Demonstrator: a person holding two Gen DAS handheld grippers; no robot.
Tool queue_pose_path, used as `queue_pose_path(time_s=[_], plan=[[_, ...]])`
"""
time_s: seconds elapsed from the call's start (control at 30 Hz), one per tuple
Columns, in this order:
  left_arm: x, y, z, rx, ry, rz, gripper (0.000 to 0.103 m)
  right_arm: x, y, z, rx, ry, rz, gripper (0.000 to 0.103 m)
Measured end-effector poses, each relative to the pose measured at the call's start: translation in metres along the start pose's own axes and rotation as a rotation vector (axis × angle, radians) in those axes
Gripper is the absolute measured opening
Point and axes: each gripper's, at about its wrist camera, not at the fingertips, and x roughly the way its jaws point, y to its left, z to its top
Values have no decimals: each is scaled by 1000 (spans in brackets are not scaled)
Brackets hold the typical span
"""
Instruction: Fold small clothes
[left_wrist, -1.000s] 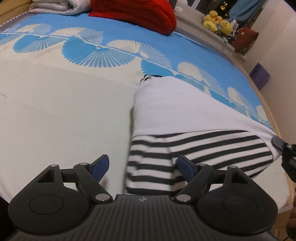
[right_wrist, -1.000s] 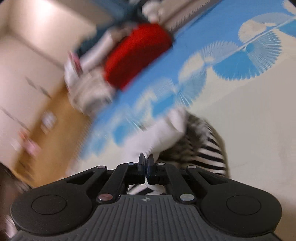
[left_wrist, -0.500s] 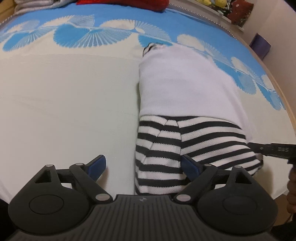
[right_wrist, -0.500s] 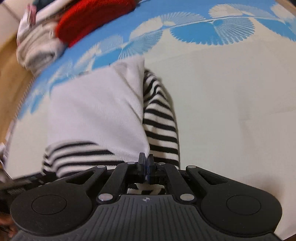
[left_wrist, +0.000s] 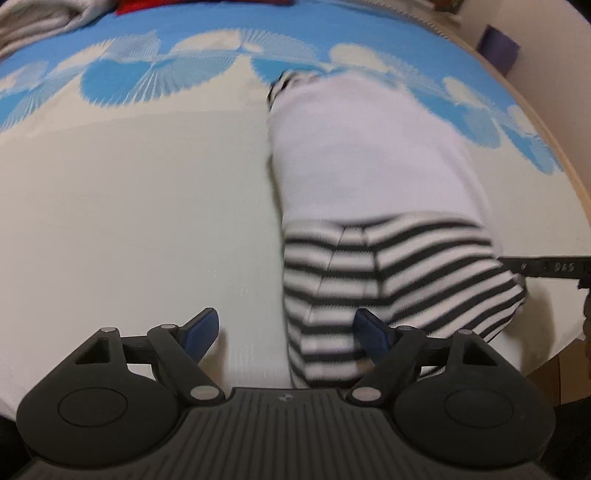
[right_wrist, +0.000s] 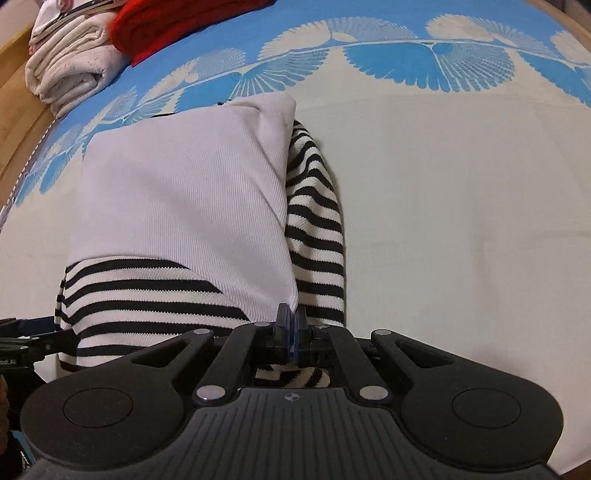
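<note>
A small garment (left_wrist: 369, 155), white ribbed cloth with black-and-white striped parts, lies folded on the bed, its white layer over the stripes. My left gripper (left_wrist: 286, 330) hovers at the near striped end (left_wrist: 321, 332). Its jaws are closing, with the striped edge between the blue pads (left_wrist: 201, 328); the right pad is at the cloth and the left pad is apart from it. In the right wrist view the garment (right_wrist: 177, 192) fills the left half. My right gripper (right_wrist: 290, 328) is shut on the near corner of the white layer, low over the striped part.
The bedspread (left_wrist: 129, 221) is cream with a blue fan-patterned band (right_wrist: 436, 62) beyond the garment. Folded white towels (right_wrist: 70, 70) and a red knit (right_wrist: 184, 22) lie at the far edge. A wooden bed edge (left_wrist: 576, 184) runs along the right.
My right gripper swung down with the white cloth and laid it over the striped part, then stayed put. The left wrist view tipped further down at the bed.
</note>
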Motion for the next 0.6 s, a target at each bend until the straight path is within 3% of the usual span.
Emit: queue_pose_path(time_s=[0.1, 0.2, 0.27, 0.33, 0.43, 0.6], plan=[[-11, 18, 22, -70, -55, -67, 85, -13, -4, 6, 60, -58, 21, 3], [-11, 40, 46, -182, -90, -131, 85, -30, -15, 11, 171, -172, 87, 25], [-4, 53, 62, -262, -96, -170, 86, -32, -20, 15, 226, -217, 119, 45], [13, 65, 75, -352, -77, -215, 86, -21, -18, 16, 218, -189, 102, 51], [44, 80, 84, -460, -55, -260, 86, 0, -10, 16, 191, -118, 114, 52], [85, 87, 75, -558, -26, -368, 89, 18, -8, 15, 194, -66, 101, 58]])
